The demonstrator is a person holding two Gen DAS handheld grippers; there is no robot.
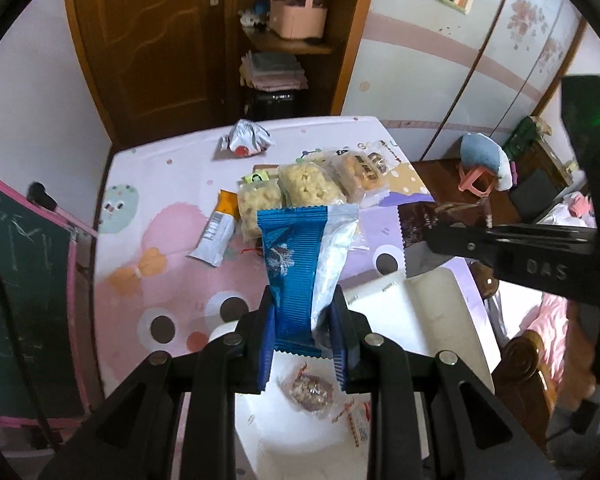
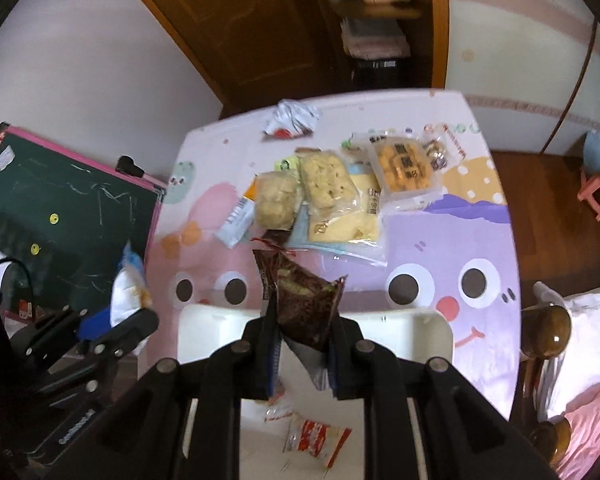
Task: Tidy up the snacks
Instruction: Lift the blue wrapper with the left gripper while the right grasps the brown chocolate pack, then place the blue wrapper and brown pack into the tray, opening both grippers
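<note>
Snacks [image 2: 316,440] inside white bin [image 2: 432,332], others on table [image 2: 452,248]

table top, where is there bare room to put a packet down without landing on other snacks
Free: the table on its purple right side, right of the orange cracker pack, and the pink near-left part. Crowded: the centre-back cluster around the puffed rice packs.

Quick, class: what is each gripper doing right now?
Left gripper: shut on the blue packet.
Right gripper: shut on the brown packet.
</note>
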